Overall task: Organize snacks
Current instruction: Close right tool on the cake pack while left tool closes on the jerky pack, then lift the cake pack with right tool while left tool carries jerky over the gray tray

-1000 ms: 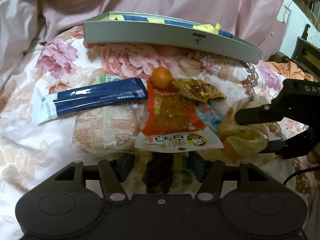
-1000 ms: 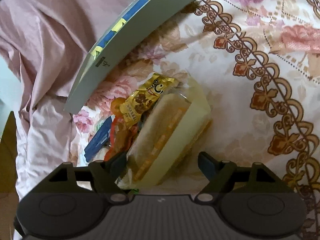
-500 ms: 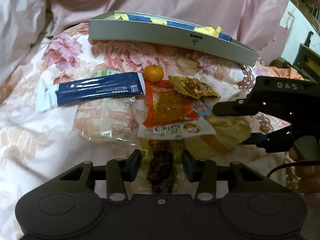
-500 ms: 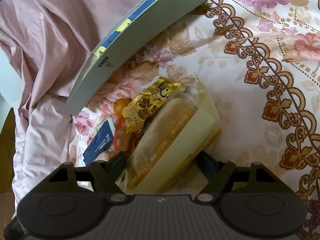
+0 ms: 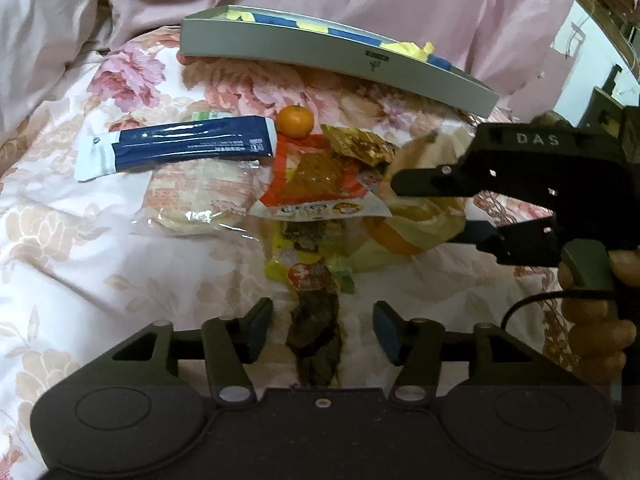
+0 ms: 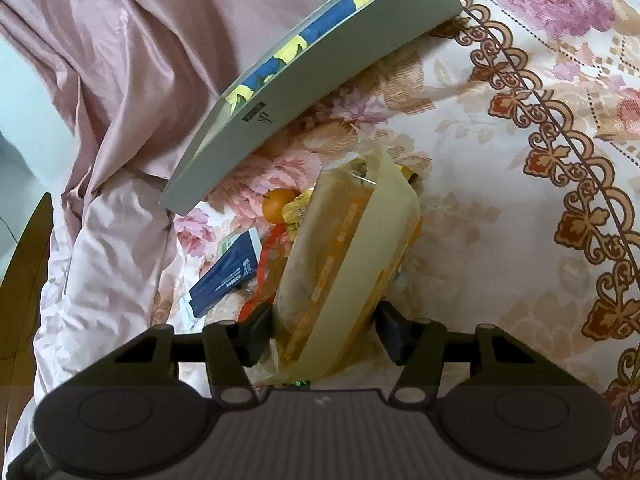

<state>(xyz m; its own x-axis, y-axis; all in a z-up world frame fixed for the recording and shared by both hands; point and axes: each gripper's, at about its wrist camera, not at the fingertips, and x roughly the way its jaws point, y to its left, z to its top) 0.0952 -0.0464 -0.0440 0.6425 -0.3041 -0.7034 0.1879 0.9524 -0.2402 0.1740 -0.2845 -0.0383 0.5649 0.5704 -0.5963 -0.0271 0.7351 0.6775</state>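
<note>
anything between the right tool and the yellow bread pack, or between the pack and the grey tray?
Nothing blocks the grasp: the right tool is closing around the bread pack. On the bedspread toward the grey tray lie a gold packet and an orange; lifting should clear them.

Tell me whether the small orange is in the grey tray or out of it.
Out. The small orange lies on the floral bedspread in front of the grey tray, beside the blue packet.

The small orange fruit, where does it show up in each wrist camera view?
Left wrist view: the orange sits upper centre, touching the blue packet's right end.
Right wrist view: the orange is centre-left, partly hidden behind the yellow wrapper.
Shared landmark: the grey tray lies beyond it.
</note>
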